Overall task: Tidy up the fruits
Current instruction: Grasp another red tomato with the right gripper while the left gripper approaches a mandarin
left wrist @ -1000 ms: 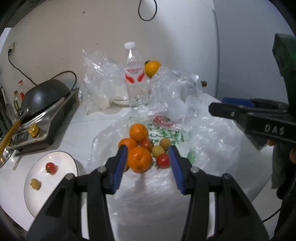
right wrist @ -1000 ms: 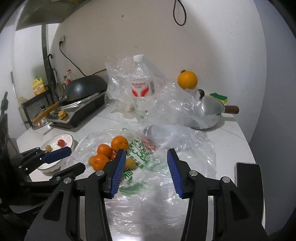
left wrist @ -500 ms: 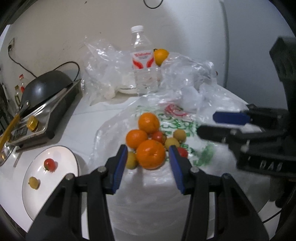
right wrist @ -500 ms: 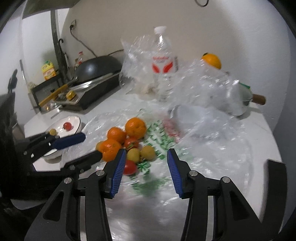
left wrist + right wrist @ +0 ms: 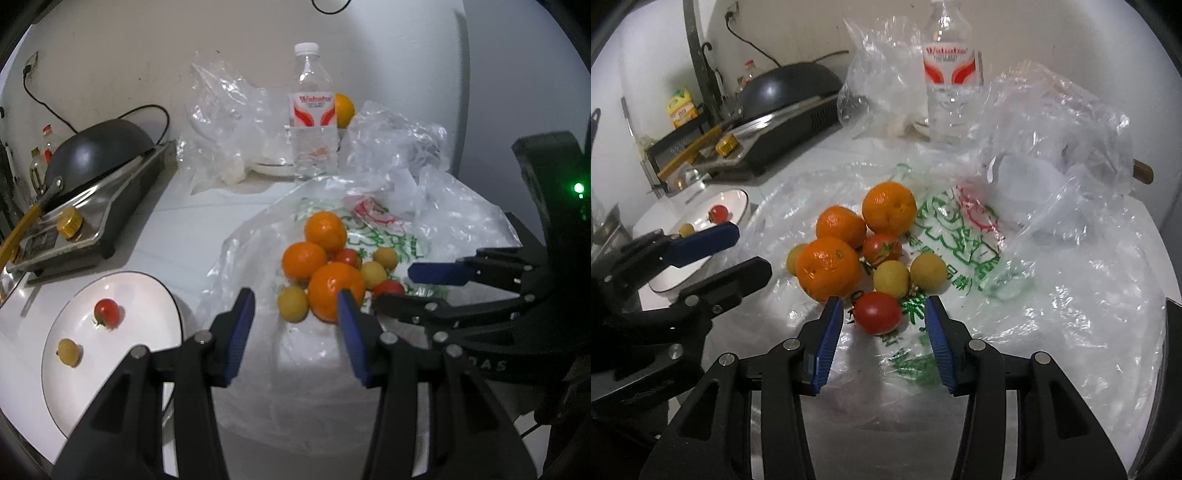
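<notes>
Fruits (image 5: 849, 254) lie heaped on a printed plastic bag (image 5: 960, 236) spread across the middle of the surface (image 5: 177, 236): three oranges, small yellow fruits and red tomatoes. Right gripper (image 5: 884, 319) hangs with fingers apart and empty, a red tomato (image 5: 877, 313) between their tips. Left gripper (image 5: 295, 308) is likewise parted and empty near the pile. A white plate (image 5: 155, 295) by the surface's left edge carries one tomato and one yellow fruit.

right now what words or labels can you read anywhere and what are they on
"Wahaha", roughly; red letters on the water bottle label, blurred.
"DAS", faint, partly hidden; on the right tongs body in the left wrist view.
Green and red characters on the printed plastic bag: too blurred to read.
Yellow carton label: too small to read.
</notes>
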The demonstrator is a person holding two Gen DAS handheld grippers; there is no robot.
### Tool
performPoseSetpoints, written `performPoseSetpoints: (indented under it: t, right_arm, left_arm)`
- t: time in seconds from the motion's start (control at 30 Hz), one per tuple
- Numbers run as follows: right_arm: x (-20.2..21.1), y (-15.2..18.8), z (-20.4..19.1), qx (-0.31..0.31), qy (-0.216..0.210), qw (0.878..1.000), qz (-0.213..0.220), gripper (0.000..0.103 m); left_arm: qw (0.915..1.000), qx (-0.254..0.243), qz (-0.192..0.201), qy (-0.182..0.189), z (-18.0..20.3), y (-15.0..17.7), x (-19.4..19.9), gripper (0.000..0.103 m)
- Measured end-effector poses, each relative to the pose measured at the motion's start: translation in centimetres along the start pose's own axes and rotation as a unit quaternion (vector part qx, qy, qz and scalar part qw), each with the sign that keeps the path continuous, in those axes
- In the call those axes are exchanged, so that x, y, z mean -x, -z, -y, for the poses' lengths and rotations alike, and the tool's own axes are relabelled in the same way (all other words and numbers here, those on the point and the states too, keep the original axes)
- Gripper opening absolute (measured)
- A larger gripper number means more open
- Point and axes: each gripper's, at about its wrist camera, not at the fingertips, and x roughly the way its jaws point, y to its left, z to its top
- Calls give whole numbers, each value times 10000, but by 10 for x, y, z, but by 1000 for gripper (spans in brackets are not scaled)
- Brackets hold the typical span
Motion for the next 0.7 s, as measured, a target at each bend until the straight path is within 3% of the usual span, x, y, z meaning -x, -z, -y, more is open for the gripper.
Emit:
performPoseSetpoints:
  t: [0.23, 0.7]
  right_arm:
    - [-9, -2, -5, 139, 9, 9997, -178, 30]
    - [22, -1, 29, -101, 133, 9996, 218, 30]
  left_arm:
    - [10000, -34, -1, 69, 2, -3, -1, 48]
    - [9989, -398, -216, 85, 31, -11, -19, 48]
